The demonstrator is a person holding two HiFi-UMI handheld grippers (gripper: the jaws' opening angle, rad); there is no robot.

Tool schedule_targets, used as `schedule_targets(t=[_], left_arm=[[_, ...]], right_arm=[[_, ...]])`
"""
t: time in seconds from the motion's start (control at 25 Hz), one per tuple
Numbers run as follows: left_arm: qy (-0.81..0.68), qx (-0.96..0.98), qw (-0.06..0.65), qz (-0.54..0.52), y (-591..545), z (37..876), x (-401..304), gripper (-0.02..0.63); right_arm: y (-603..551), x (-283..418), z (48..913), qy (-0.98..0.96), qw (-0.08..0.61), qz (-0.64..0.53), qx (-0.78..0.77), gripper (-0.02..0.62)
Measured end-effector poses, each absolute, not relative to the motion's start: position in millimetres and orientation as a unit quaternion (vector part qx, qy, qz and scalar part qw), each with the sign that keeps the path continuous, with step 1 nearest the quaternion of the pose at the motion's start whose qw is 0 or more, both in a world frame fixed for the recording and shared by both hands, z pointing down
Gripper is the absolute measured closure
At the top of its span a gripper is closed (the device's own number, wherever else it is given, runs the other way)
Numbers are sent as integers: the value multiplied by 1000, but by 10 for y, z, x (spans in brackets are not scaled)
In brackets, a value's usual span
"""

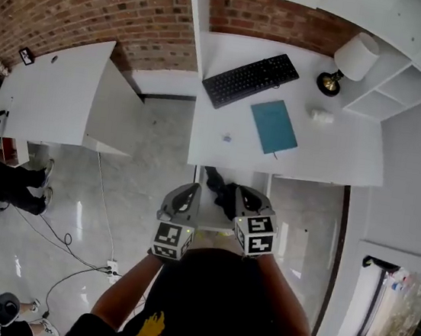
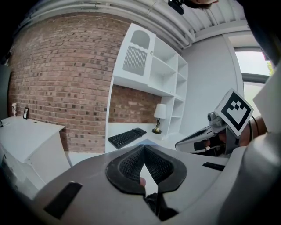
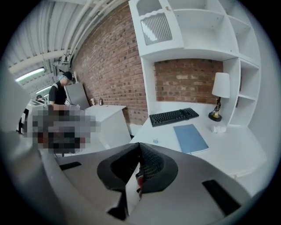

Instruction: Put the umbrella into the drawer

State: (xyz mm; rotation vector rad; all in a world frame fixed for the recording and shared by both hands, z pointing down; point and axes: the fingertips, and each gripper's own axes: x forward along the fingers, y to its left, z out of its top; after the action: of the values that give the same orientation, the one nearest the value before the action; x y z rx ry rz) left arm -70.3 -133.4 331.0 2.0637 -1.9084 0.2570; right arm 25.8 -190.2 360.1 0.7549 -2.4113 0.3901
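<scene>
Up near the chest with the left gripper (image 1: pixel 190 191) and right gripper (image 1: pixel 243 194), side by side. Jaws pinched together on both, gripping nothing. Down between them, black umbrella (image 1: pixel 219 188) lying in the open drawer (image 1: pixel 217 219). Beyond, on the desk (image 1: pixel 336 149): keyboard (image 1: pixel 251 79), blue notebook (image 1: pixel 274 126), lamp (image 1: pixel 354 61).
</scene>
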Motion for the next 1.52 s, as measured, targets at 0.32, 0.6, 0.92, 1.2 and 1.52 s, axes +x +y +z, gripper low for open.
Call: schedule_targets(t=[0.32,0.6,0.92,1.2,1.52], left_arm=[[-679,718,127,80,-1363,2854,-867,588],[-683,719,108,68,-1426,2556,-896,588],[-679,727,94,39,-1508,2233,-894,588],[-686,723,75,32,-1477,2062,-971,588],[-695,716,60,19,-1441,1858,-1078,589]], right_arm=[[-2017,356,2947,-913,228,113,318,594],[-2145,521,2443,-917,152,131,345,594],[-2252,708,2074,-913,118,91,380,594],[-2274,814,1956,-911,103,91,388,594],[-2298,879,1687,-913,81,73,393,594]])
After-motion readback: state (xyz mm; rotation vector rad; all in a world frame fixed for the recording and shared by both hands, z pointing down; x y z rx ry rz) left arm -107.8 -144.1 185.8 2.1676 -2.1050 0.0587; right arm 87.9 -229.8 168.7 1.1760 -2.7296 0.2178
